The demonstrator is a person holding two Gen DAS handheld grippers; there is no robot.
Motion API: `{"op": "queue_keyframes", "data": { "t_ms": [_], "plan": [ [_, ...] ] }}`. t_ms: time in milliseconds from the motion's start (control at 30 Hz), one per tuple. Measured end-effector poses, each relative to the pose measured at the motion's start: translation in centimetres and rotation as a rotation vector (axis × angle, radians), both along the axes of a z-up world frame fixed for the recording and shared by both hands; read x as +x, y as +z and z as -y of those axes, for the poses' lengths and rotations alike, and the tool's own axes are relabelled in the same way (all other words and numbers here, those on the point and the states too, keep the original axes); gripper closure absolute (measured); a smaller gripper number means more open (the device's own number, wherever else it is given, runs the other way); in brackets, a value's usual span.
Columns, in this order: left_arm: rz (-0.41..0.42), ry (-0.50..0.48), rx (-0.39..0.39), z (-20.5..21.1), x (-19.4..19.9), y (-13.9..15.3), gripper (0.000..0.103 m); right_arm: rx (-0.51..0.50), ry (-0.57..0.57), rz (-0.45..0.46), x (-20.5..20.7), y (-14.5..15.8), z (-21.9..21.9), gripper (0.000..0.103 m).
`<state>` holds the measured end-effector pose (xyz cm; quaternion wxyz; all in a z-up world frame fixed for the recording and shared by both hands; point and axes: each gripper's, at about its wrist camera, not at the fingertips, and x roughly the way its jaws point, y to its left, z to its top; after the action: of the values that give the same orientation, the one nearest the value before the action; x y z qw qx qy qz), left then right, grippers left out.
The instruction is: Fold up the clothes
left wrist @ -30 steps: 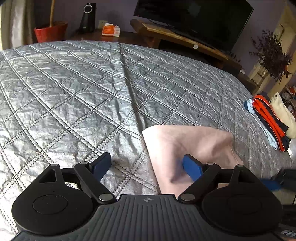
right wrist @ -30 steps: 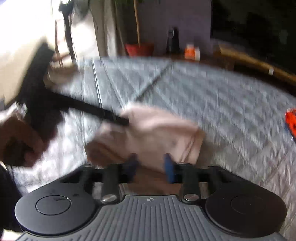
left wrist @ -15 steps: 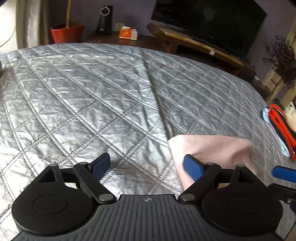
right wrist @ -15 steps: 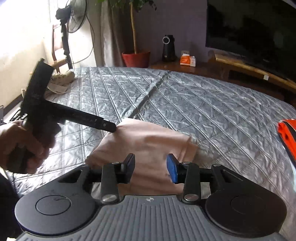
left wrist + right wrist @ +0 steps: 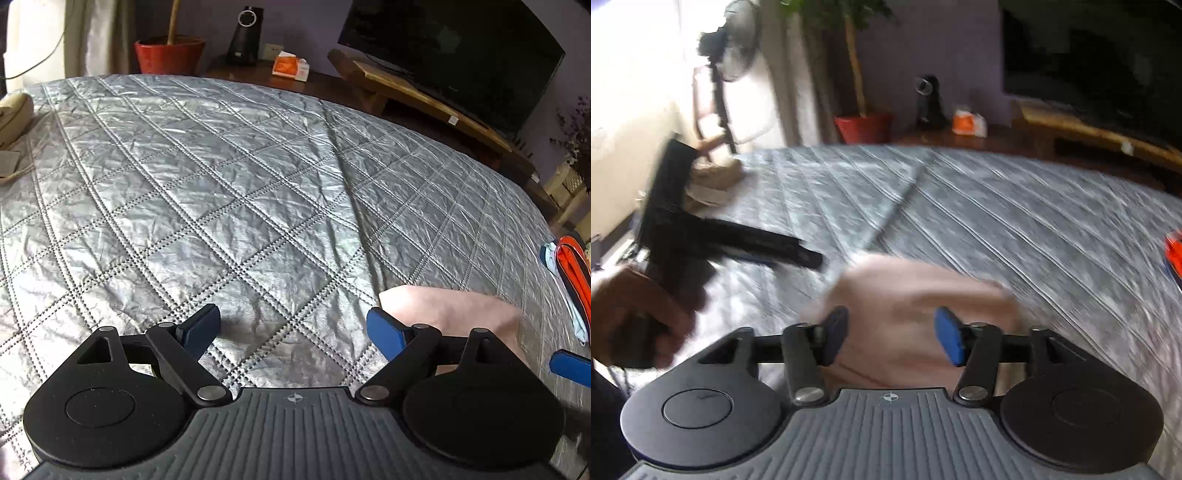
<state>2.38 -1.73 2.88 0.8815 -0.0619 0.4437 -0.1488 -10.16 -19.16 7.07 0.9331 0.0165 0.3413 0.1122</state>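
A big bed [image 5: 229,192] with a shiny grey quilt fills both views. The left gripper [image 5: 293,326] hangs over the near part of the bed with its two blue fingers [image 5: 386,330] spread wide, and nothing is between them. A folded pink cloth [image 5: 447,312] lies on the quilt near the near edge, just past the right finger of that gripper. In the right wrist view the picture is blurry, but the same pink cloth [image 5: 908,295] sits right in front of the right gripper [image 5: 892,334]. The right gripper has its fingers apart too, and the cloth shows in the gap behind them, but the fingers are not pinching it. A hand [image 5: 639,306] holds the other gripper [image 5: 701,236] on the left side of that view, above the quilt and beside the cloth. Near the right edge of the bed lies a small pile of clothes [image 5: 570,273] in orange, dark blue and light blue, well apart from the pink cloth. Past the far edge of the bed stand a red plant pot [image 5: 168,55], a black speaker [image 5: 245,35] and a dark TV [image 5: 454,55]. An orange and white pack [image 5: 290,66] sits by the speaker.
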Motion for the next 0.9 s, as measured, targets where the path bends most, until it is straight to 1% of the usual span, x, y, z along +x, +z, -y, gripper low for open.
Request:
{"op": "queue_keyframes", "data": {
  "t_ms": [33, 133, 167, 200, 267, 400, 467, 500, 567, 700, 767, 800, 833, 900],
  "plan": [
    [0.0, 0.0, 0.001, 0.1, -0.2, 0.1, 0.013, -0.019, 0.023, 0.002, 0.3, -0.2, -0.9, 0.037],
    [0.004, -0.006, 0.011, 0.2, -0.3, 0.1, 0.013, -0.108, 0.043, -0.058, 1.4, -2.9, -2.3, 0.039],
    [0.004, -0.007, 0.013, 0.2, -0.2, 0.1, 0.012, -0.102, 0.044, -0.088, 1.6, -4.0, -2.3, 0.039],
    [0.004, -0.008, 0.015, 0.3, -0.2, 0.1, 0.012, -0.101, 0.054, -0.091, 1.5, -4.2, -2.4, 0.038],
    [0.003, -0.01, 0.019, 0.3, -0.2, 0.1, 0.012, -0.107, 0.078, -0.083, 1.2, -4.1, -2.8, 0.039],
    [0.003, -0.013, 0.02, 0.5, -0.5, 0.2, 0.012, -0.041, 0.064, -0.025, 0.6, -2.4, -2.4, 0.038],
    [0.003, -0.011, 0.01, 0.3, -0.5, 0.3, 0.012, 0.002, 0.001, 0.016, 1.0, -1.9, -1.4, 0.032],
    [0.004, -0.01, 0.007, 0.3, -0.5, 0.3, 0.012, 0.001, -0.029, 0.013, 1.2, -2.0, -0.7, 0.027],
    [0.007, -0.012, 0.007, 0.3, -0.6, 0.4, 0.012, -0.01, -0.088, -0.002, 1.6, -2.3, 0.6, 0.027],
    [0.012, -0.025, 0.024, 0.8, -0.8, 0.3, 0.012, 0.005, -0.099, 0.003, 1.7, -1.5, 1.8, 0.026],
    [0.013, -0.026, 0.016, 0.8, -0.8, 0.4, 0.012, 0.013, -0.102, 0.007, 1.7, -1.1, 2.3, 0.026],
    [0.017, -0.027, 0.007, 0.8, -0.9, 0.5, 0.012, 0.017, -0.103, 0.009, 1.7, -0.9, 2.6, 0.021],
    [0.022, -0.029, -0.005, 0.7, -0.9, 0.6, 0.012, 0.021, -0.105, 0.01, 1.7, -0.6, 2.8, 0.019],
    [0.032, -0.041, -0.021, 0.8, -1.1, 0.7, 0.012, 0.017, -0.108, 0.012, 2.3, -0.5, 3.4, 0.02]
  ]
}}
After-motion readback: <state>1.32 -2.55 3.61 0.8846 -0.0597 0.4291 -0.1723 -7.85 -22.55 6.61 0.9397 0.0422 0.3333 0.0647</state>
